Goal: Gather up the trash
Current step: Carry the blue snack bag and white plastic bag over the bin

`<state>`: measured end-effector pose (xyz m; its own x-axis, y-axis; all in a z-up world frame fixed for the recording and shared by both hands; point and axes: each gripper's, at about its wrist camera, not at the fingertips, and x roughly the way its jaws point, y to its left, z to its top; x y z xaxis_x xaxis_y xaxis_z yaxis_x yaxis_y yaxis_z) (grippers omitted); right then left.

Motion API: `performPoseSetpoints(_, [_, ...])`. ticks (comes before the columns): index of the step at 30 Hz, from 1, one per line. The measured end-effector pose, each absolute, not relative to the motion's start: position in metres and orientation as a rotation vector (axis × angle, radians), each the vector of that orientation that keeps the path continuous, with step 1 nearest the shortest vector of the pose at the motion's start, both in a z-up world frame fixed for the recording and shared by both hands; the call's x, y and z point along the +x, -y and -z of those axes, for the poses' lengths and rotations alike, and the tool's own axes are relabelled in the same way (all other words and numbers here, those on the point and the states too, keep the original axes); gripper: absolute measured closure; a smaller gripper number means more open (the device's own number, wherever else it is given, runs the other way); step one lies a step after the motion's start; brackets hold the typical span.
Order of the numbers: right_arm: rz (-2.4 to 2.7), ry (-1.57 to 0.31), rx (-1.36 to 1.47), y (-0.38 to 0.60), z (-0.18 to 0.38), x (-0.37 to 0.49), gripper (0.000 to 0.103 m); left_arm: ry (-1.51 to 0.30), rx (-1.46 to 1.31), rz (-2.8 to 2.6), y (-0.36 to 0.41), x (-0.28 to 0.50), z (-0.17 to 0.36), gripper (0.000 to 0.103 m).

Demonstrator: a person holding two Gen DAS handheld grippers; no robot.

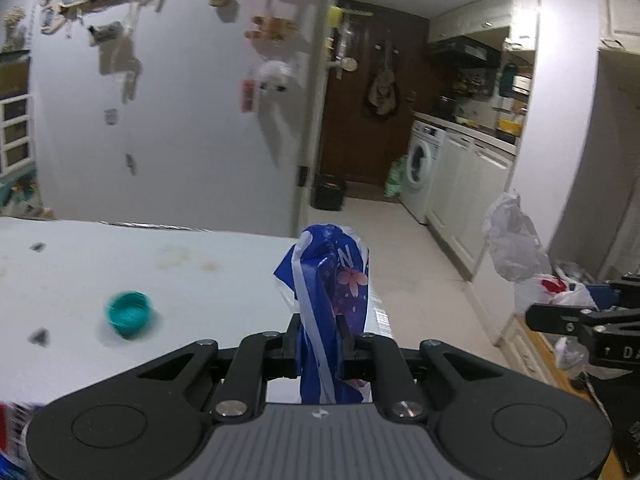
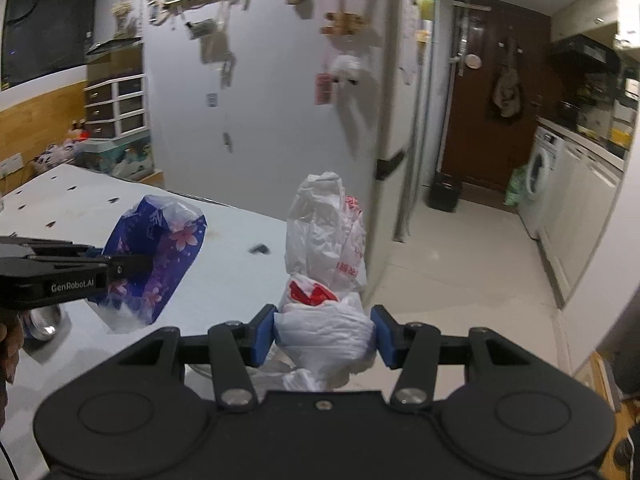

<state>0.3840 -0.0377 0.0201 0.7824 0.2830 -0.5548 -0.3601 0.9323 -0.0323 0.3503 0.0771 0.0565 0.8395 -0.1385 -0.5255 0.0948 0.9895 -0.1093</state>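
We note: left gripper (image 1: 319,340) clamps blue wrapper (image 1: 334,280) over table (image 1: 200,280) edge. Right gripper (image 2: 326,334) clamps white bag (image 2: 326,248). Teal cap (image 1: 128,314) on table, 9 o'clock of wrapper.

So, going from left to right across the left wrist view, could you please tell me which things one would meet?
Teal bottle cap → blue flowered plastic bag in the left tongs → washing machine → white plastic bag in the right tongs.
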Motion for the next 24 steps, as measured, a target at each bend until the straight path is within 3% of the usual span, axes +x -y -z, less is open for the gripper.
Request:
performPoseSetpoints(13, [-0.214, -0.609, -0.074, 0.138, 0.006, 0.345, 0.051, -0.638, -0.003, 0.229, 0.029, 0.335, -0.031, 0.087])
performPoseSetpoints(24, [-0.115, -0.691, -0.008, 0.207, 0.069, 0.328, 0.051, -0.748, 0.057, 0.321, 0.121, 0.331, 0.025, 0.087])
